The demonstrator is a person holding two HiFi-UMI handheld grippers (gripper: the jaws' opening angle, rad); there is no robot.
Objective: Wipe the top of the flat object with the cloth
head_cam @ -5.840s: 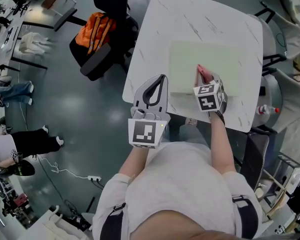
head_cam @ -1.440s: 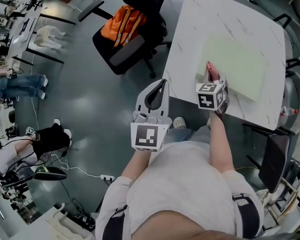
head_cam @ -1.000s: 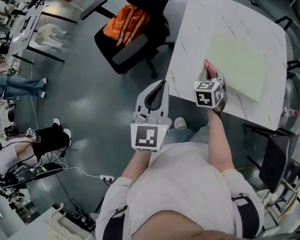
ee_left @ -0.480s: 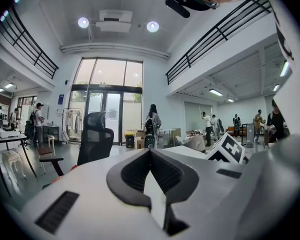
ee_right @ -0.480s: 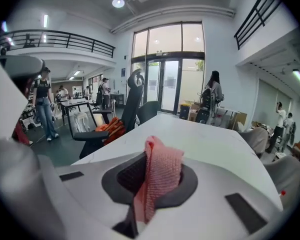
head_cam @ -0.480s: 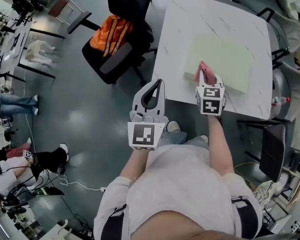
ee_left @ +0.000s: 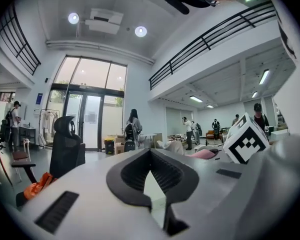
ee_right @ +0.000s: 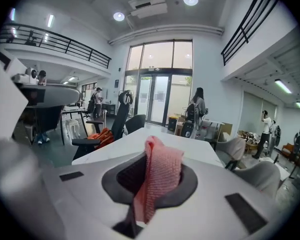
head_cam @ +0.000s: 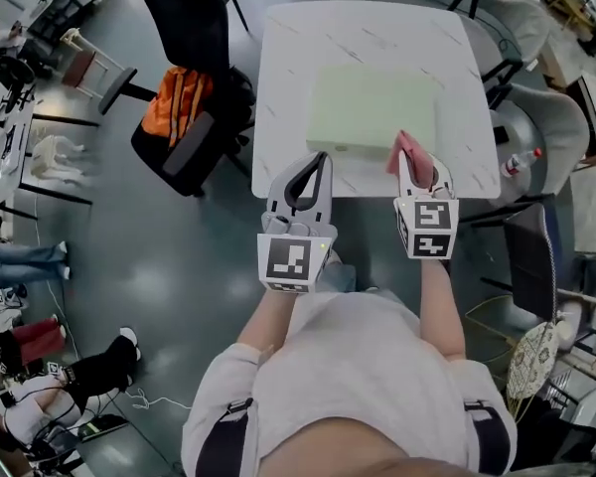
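Pink waffle-textured cloth (ee_right: 159, 176) is clamped between the jaws of the right gripper (head_cam: 415, 165), its loose end sticking up past the tips. In the head view the cloth (head_cam: 410, 154) lies over the near right corner of the pale green flat object (head_cam: 372, 107); whether it presses on the surface cannot be told. The flat object sits flat in the middle of the white marble table (head_cam: 288, 58). The right forearm reaches straight forward from the body, gripper pointing across the table's near edge. The left forearm runs roughly parallel to it. The left gripper (head_cam: 322, 162) is held at the table's near edge, near the object's near left corner, its jaws together at the tips with nothing between them. Left of the table stands a black office chair (head_cam: 184, 142) with an orange bag (head_cam: 171, 102) on it.
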